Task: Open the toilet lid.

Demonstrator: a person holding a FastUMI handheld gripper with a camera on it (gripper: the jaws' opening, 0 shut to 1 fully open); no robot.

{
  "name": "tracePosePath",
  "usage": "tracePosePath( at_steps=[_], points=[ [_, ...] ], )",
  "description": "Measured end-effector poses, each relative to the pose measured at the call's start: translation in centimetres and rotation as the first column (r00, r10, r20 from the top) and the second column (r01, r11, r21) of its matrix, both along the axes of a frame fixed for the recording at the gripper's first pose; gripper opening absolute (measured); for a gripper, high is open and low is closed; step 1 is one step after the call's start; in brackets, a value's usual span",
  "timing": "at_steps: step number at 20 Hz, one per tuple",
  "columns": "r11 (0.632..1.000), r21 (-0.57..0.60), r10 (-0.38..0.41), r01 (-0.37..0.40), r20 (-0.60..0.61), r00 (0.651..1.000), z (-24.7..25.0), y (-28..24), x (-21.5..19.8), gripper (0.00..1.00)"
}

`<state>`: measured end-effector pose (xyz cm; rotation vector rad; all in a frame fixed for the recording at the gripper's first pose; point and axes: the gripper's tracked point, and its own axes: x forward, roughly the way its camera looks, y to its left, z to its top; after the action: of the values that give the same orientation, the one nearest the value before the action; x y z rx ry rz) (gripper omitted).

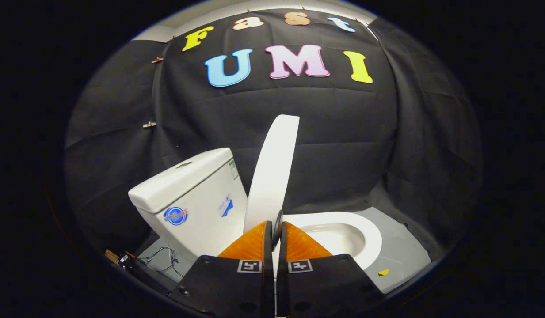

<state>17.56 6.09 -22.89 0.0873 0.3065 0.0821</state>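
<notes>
The tongs point(277, 234) are pressed together on the edge of the toilet lid point(272, 176), which stands nearly upright just beyond the tips, beside the cistern point(188, 207). I judge easing it gently back toward the cistern before letting go best.

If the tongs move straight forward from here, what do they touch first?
Most likely the raised toilet lid: the tongs are nearly closed, its lower edge just ahead between the tips. Contact cannot be judged.
</notes>
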Motion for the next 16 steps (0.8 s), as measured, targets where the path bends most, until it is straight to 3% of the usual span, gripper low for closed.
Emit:
tracePosePath(
  at_steps=[7,16],
  points=[
    [0.995,-0.056,0.089,-0.087,0.034,0.995,1.5,6.6,1.0,0.07],
    [0.991,-0.071,0.118,-0.116,0.035,0.992,1.3,10.3,1.4,0.07]
  ],
)
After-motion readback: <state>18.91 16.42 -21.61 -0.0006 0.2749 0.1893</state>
